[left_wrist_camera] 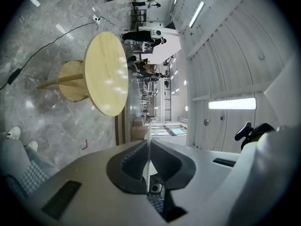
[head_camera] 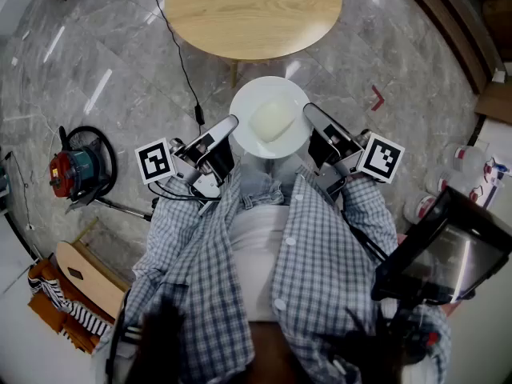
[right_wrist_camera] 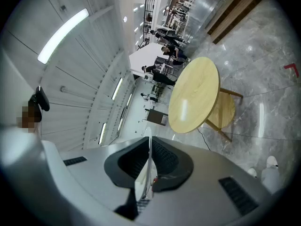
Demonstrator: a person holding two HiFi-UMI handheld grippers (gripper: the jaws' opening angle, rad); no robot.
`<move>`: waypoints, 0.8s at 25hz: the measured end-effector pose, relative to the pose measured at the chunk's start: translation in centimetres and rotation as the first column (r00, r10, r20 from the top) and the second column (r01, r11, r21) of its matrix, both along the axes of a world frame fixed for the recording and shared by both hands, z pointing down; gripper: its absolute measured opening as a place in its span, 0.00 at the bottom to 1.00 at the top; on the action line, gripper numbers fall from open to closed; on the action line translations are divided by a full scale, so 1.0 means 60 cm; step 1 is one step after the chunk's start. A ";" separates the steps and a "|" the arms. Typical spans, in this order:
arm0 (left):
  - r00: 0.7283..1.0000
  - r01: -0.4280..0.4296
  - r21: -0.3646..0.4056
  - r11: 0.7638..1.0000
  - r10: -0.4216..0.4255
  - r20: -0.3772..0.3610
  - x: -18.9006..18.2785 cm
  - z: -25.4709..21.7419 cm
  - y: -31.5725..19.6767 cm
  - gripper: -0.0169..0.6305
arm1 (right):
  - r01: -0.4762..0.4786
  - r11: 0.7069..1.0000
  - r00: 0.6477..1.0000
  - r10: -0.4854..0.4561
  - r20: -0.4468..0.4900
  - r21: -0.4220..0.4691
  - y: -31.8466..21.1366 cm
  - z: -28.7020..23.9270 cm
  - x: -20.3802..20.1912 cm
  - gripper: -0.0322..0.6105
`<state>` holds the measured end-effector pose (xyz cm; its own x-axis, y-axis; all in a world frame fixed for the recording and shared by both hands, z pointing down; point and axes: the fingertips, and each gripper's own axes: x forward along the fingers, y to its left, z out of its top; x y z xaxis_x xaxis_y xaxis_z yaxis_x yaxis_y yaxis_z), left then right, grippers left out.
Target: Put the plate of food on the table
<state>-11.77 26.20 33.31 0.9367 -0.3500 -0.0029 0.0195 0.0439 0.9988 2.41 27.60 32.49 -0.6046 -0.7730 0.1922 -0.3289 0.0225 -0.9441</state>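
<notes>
The white plate [head_camera: 254, 94] with its pale food [head_camera: 272, 122] hangs mid-frame, below the round desk [head_camera: 252, 10] at the top; the left claw [head_camera: 230, 125] and right claw [head_camera: 310, 115] each clamp its thin rim at opposite sides; stiff, probably slick and breakable, it wants level carrying.

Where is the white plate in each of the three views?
Head view: plate at centre, near the round wooden table.
Left gripper view: plate edge-on, lower centre, clamped.
Right gripper view: plate edge-on, lower centre, clamped.
Shared landmark: the table.
</notes>
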 end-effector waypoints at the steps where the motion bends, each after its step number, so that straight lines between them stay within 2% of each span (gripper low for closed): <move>1: 1.000 0.001 0.000 1.000 -0.001 -0.001 0.000 0.000 0.000 0.06 | -0.001 1.000 1.000 0.001 0.002 -0.001 0.000 0.000 0.000 0.09; 20: 1.000 0.002 -0.005 1.000 -0.002 -0.001 0.002 -0.002 0.001 0.06 | -0.020 1.000 1.000 0.020 -0.009 -0.016 0.000 0.003 0.005 0.09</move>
<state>-11.67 26.24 33.22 0.9360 -0.3521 -0.0017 0.0203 0.0491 0.9986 2.71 27.59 32.66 -0.5874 -0.7816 0.2099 -0.3377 0.0010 -0.9413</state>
